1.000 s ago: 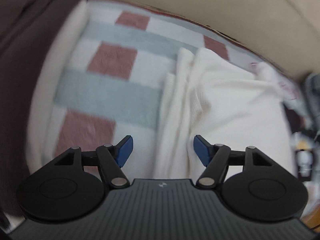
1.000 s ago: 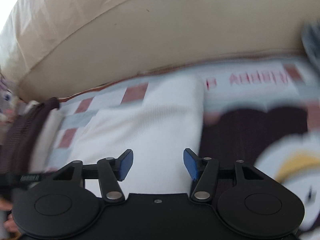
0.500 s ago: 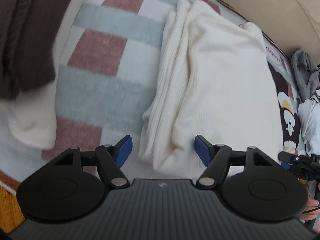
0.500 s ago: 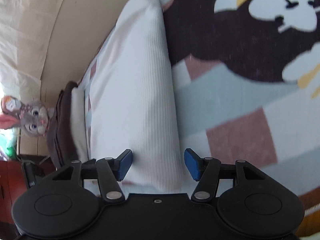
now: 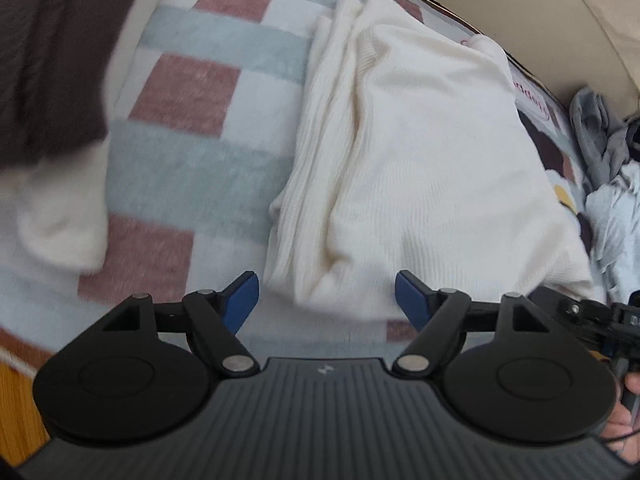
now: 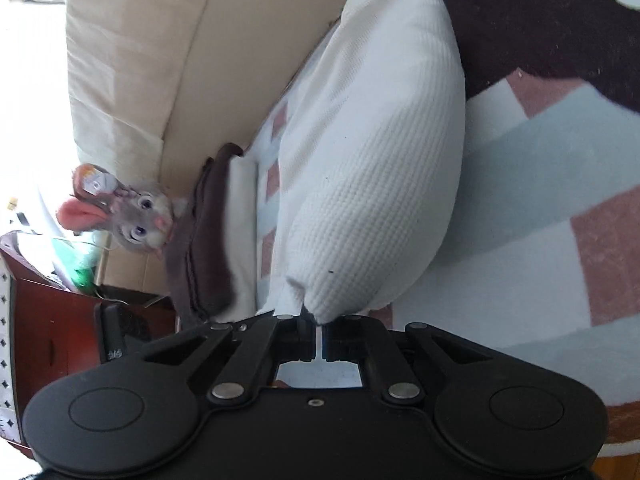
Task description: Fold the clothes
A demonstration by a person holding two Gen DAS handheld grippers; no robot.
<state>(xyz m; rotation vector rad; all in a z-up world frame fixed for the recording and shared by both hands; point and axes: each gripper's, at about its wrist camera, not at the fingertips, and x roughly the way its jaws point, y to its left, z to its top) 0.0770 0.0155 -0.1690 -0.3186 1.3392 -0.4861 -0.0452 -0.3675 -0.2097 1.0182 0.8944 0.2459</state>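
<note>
The white ribbed garment (image 5: 420, 168) is lying folded lengthwise on the checked blanket (image 5: 192, 92), its narrow folded layers stacked along the edge facing the brown squares. In the right wrist view the same garment (image 6: 372, 152) is bulging up from the blanket (image 6: 560, 240), and its near corner is running straight into the right gripper (image 6: 318, 338), whose two fingers are pressed together on that corner with only a thin slit between them. The left gripper (image 5: 326, 300) is hanging just short of the garment's near hem, its blue fingertips (image 5: 242, 296) spread wide on either side of the folded edge and gripping nothing (the cloth is lying between them but not touching either pad, as far as the blur allows).

Beside the garment, on the side of its stacked layers, a dark brown garment (image 5: 44, 60) is resting on a pale folded piece (image 5: 60, 216). Beyond the garment's far end a cream cushioned back (image 6: 224, 48) is rising. On the garment's opposite side, grey and pale blue clothes (image 5: 600, 160) are lying in a heap, and the blanket there is showing a dark cartoon print (image 6: 552, 16). Past the brown garment a grey plush rabbit (image 6: 136, 216) is sitting by a reddish wooden cabinet (image 6: 52, 344).
</note>
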